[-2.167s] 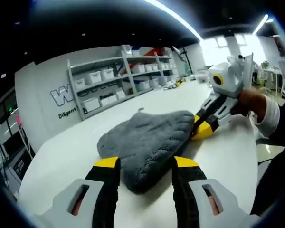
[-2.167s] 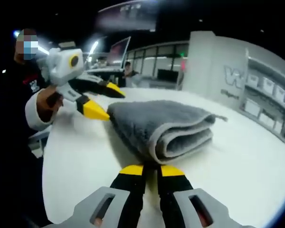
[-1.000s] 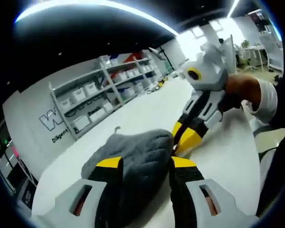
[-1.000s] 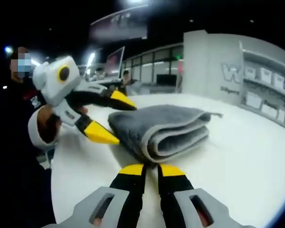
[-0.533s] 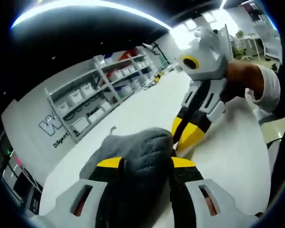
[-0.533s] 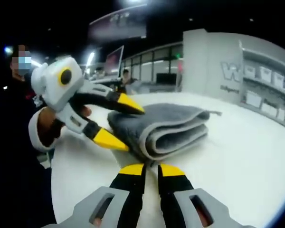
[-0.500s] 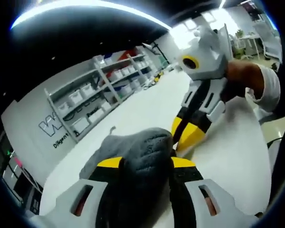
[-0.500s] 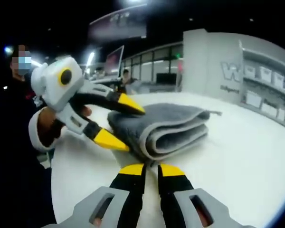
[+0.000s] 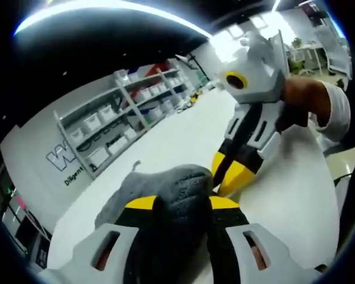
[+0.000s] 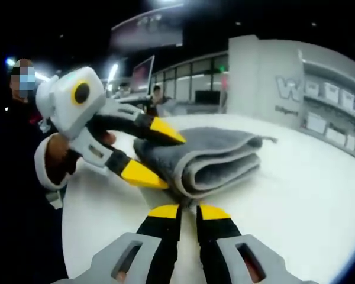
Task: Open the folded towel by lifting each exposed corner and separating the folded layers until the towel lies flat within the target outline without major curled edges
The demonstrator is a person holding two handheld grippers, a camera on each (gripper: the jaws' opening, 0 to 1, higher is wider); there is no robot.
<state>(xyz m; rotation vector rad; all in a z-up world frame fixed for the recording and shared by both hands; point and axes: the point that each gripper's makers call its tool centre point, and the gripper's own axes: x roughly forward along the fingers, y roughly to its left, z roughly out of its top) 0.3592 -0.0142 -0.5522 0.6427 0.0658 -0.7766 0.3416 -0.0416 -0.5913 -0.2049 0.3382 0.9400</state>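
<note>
right tongs [image 10: 187, 211]: closed, at towel [image 10: 210, 157] edge | left tongs [image 10: 157, 155]: apparently straddling towel corner

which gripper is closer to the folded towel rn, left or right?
Left. Left gripper has its open jaws straddling the towel corner. Right gripper is shut, tips just short of the fold.

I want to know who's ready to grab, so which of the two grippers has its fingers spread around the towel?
The left gripper: its yellow-tipped fingers are spread above and below the grey towel's edge. The right gripper keeps its fingers together, just short of the fold.
</note>
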